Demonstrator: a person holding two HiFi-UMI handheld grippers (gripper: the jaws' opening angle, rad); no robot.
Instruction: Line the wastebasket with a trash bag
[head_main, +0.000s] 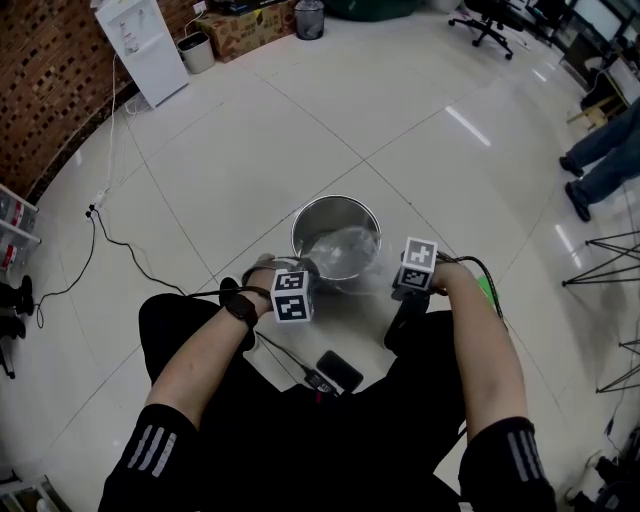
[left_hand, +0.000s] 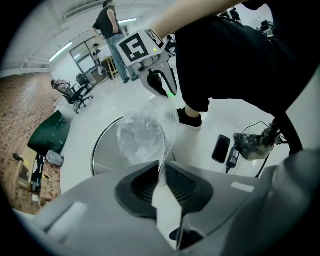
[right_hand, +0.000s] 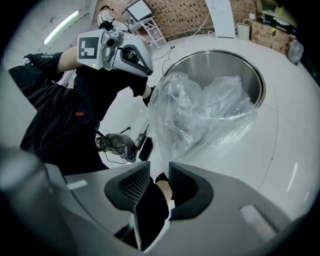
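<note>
One steel wastebasket (head_main: 303, 222) stands on the white floor (head_main: 250, 150). A clear trash bag (head_main: 347, 252) is bunched over its near side, part of the film sagging inside the rim and part spilling out toward the claws. The left claw (left_hand: 161, 172) is pinched tight on a fold of the bag's edge, while the right claw (right_hand: 159, 176) stands narrowly parted close by the film, though whether any of it runs into that gap I cannot make out.
</note>
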